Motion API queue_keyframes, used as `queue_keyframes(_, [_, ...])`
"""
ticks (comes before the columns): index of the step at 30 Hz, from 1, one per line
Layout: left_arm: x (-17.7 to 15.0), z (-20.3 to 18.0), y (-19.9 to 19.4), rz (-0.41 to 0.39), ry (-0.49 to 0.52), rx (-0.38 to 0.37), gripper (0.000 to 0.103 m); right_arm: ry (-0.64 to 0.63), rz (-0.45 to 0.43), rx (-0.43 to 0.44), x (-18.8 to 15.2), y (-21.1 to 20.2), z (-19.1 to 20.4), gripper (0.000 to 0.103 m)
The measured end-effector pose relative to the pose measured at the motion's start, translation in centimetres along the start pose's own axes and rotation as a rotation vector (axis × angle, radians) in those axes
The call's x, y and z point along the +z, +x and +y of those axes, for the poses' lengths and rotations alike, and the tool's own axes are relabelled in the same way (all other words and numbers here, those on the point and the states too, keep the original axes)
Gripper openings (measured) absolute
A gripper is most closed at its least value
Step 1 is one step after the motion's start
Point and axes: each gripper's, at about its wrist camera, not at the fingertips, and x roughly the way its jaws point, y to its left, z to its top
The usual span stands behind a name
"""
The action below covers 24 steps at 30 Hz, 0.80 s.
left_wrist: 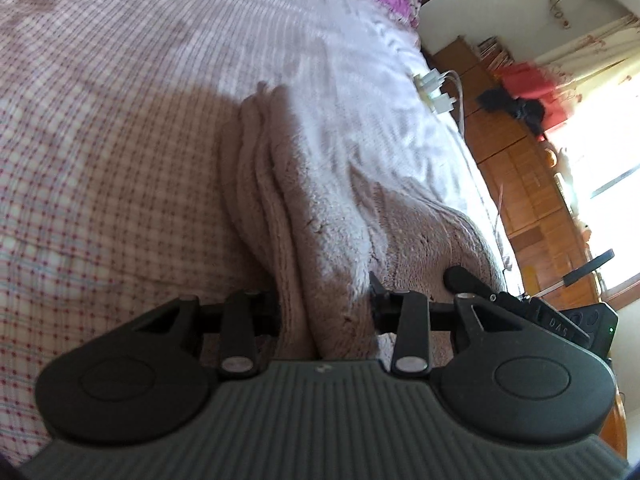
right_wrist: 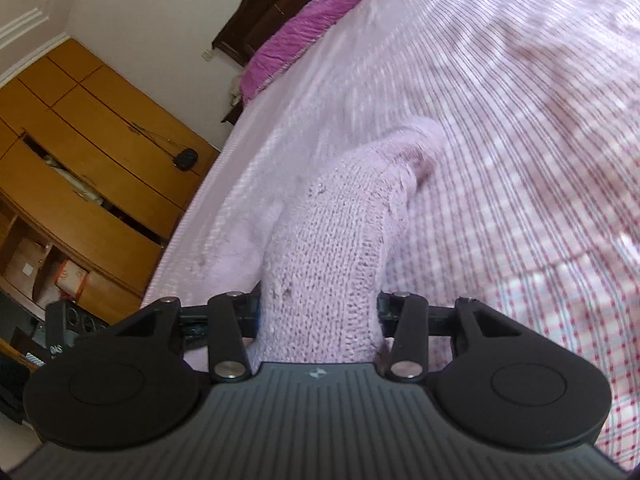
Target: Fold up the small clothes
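Hiding both claws' fingertips, bunched pink knit sweater (right_wrist: 324, 248), edges blurred

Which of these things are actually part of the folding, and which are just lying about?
Part of the job: the pink knitted garment, gripped by the left gripper and right gripper; the checked bed sheet under it.

Lying about: white chargers, purple pillow, wooden wardrobe.

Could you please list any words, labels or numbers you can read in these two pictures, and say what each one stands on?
"DAS", seen upside down: on the right gripper's black body in the left wrist view.
"DAS": on the black device at the lower left of the right wrist view.
Print on the cardboard boxes: too blurred to read.
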Motion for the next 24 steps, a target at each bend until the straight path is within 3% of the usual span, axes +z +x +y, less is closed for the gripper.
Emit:
queue_keyframes(4, [-0.1, 0.6, -0.1, 0.017, -0.017, 0.001, 0.044, 0.026, -0.005, -0.009, -1.0, 0.1, -0.6, 0.053])
queue_keyframes(11, [-0.7, -1.2, -1.3, 0.007, 0.089, 0.074, 0.047, 0.059, -0.026, -0.028, -2.2, -0.7, -0.5, 0.065])
queue_keyframes(24, [-3.6, -3.5, -5.2, -0.092, 0.234, 0.215, 0.046, -0.012, -0.103, -0.105, -4.0, -5.3, 1.6, 0.07])
